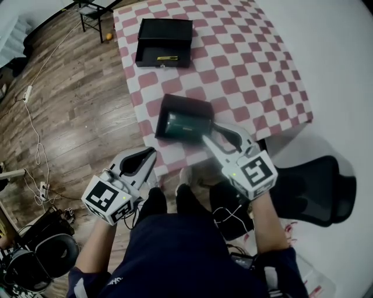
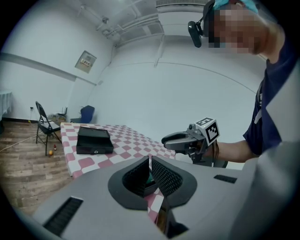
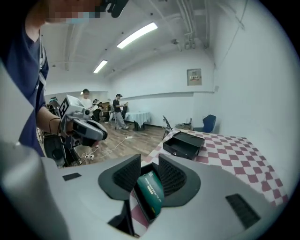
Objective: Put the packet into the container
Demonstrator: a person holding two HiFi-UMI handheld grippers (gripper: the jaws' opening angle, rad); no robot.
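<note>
A dark green packet (image 1: 185, 124) lies tilted inside a black container (image 1: 175, 105) at the near edge of the checkered table (image 1: 256, 75). My right gripper (image 1: 208, 132) reaches in from the right, its jaws narrowed on the packet's (image 3: 151, 192) near end, which spans the gap between the pads (image 3: 171, 173). My left gripper (image 1: 152, 152) hangs shut and empty off the table's near left corner, apart from the container. A second black container (image 1: 164, 42), with something yellow inside, stands at the far end.
A black office chair (image 1: 317, 186) stands right of my legs. Cables and a power strip (image 1: 42, 189) lie on the wooden floor at left. A folding chair (image 1: 90, 14) stands beyond the table's far corner. People (image 3: 117, 110) stand far back in the room.
</note>
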